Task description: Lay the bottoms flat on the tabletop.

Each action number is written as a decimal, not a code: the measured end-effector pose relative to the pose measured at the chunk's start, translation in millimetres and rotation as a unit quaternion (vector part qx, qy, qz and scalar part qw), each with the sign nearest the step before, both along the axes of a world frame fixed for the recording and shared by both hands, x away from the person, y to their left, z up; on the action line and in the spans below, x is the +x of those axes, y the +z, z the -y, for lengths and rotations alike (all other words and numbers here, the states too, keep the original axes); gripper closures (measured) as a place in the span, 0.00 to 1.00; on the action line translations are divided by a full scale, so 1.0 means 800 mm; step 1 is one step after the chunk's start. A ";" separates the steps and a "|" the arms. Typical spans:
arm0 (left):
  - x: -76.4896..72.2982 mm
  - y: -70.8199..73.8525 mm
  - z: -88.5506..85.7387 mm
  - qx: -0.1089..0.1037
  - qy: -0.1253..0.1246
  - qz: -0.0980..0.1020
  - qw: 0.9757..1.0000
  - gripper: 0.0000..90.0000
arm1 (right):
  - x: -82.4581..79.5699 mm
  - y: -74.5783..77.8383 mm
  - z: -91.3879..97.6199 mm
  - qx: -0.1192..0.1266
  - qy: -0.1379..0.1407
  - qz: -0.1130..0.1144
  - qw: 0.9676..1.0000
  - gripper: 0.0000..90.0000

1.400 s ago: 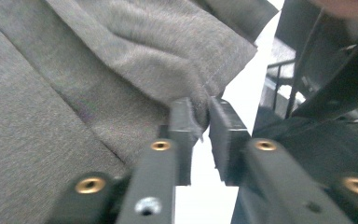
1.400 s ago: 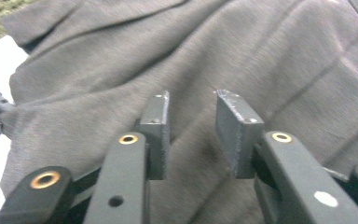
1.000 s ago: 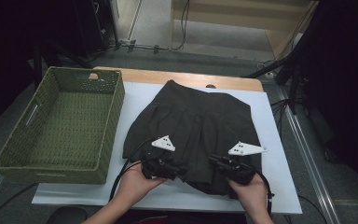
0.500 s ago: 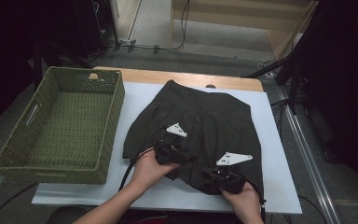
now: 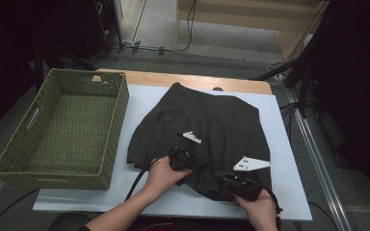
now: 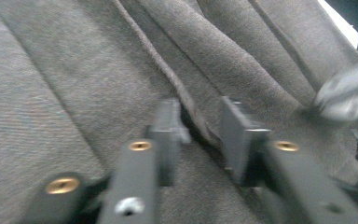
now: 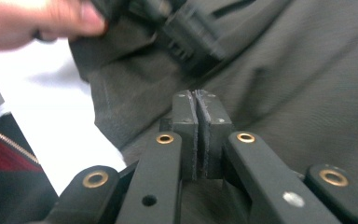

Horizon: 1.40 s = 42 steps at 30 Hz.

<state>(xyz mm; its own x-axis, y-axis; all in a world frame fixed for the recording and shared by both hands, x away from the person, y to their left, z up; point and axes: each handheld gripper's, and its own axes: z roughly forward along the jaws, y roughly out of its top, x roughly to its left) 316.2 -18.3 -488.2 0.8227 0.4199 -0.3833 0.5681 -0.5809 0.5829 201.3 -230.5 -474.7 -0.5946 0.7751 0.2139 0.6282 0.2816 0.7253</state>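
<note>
Skirt (image 5: 207, 139) — dark, pleated, spread flat on the white surface (image 5: 144, 103), its waistband toward the far edge and its hem toward you; the green wicker basket (image 5: 62, 130) stands just beside it on your left, with nothing lying in it. Your left gripper (image 5: 200, 164) rests on the cloth near the middle of the hem, and in the left gripper view its jaws have just been closing on a raised pleat ridge (image 6: 193, 116). A narrow gap remains, the ridge lies between the pads, and they do not yet appear to press it. Your right gripper (image 5: 217, 174) sits at the hem toward the near right corner; in the right gripper view its jaws (image 7: 198, 126) stand pad against pad. Whether a thin edge of cloth is caught between them cannot be told from these pictures.

The step in hand appears to be taking hold of the hem for a fold. The next move calls for the left jaws to finish closing on the pleat — then check that the right jaws truly have fabric before you lift. Raise both hands together, so the hem rises evenly and the pleats stay in line.
</note>
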 end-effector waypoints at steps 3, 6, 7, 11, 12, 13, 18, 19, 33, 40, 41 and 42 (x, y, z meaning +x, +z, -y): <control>0.000 -0.004 0.002 0.003 -0.009 -0.013 1.000 0.99 | 0.000 0.002 0.011 -0.003 -0.014 0.003 1.000 0.95; 0.002 0.006 -0.004 -0.016 -0.006 -0.022 1.000 1.00 | 0.002 -0.004 0.011 -0.008 -0.013 -0.008 1.000 0.95; 0.002 0.010 -0.007 -0.019 -0.005 -0.020 1.000 1.00 | 0.003 -0.005 0.010 -0.009 -0.013 -0.009 1.000 0.95; 0.000 0.025 -0.014 -0.027 -0.004 -0.015 1.000 1.00 | 0.004 -0.009 -0.002 -0.005 0.001 -0.015 1.000 0.95; -0.001 0.028 -0.015 -0.028 -0.004 -0.010 1.000 1.00 | 0.004 -0.010 -0.006 -0.007 0.005 -0.013 1.000 0.95; -0.001 0.031 -0.017 -0.028 -0.005 -0.008 1.000 1.00 | 0.005 -0.011 -0.010 -0.010 0.009 -0.013 1.000 0.95; -0.003 0.039 -0.017 -0.036 -0.001 -0.002 0.999 0.99 | 0.008 -0.017 -0.025 -0.019 0.019 -0.015 1.000 0.95; -0.004 0.040 -0.017 -0.034 -0.002 0.001 0.999 0.99 | 0.009 -0.019 -0.027 -0.021 0.022 -0.019 0.999 0.95; -0.010 0.033 -0.006 -0.020 -0.015 0.009 1.000 0.93 | -0.004 -0.017 -0.026 -0.022 0.037 -0.021 0.999 0.95; -0.001 0.039 -0.019 -0.028 -0.001 0.017 0.999 0.70 | 0.002 0.004 0.026 -0.005 -0.030 0.007 0.999 0.92; 0.000 0.040 -0.021 -0.028 0.003 0.021 0.999 0.64 | 0.004 0.004 0.032 -0.004 -0.038 0.006 0.999 0.91; 0.001 0.040 -0.023 -0.026 0.004 0.024 0.999 0.62 | 0.006 0.004 0.037 -0.001 -0.042 0.003 0.999 0.89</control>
<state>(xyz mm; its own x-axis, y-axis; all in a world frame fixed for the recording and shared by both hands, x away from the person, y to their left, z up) 317.3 0.0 -455.8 0.8372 0.4077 -0.3646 0.5434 -0.5442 0.6392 205.7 -259.9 -471.8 -0.5284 0.8230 0.2083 0.6454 0.2300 0.7284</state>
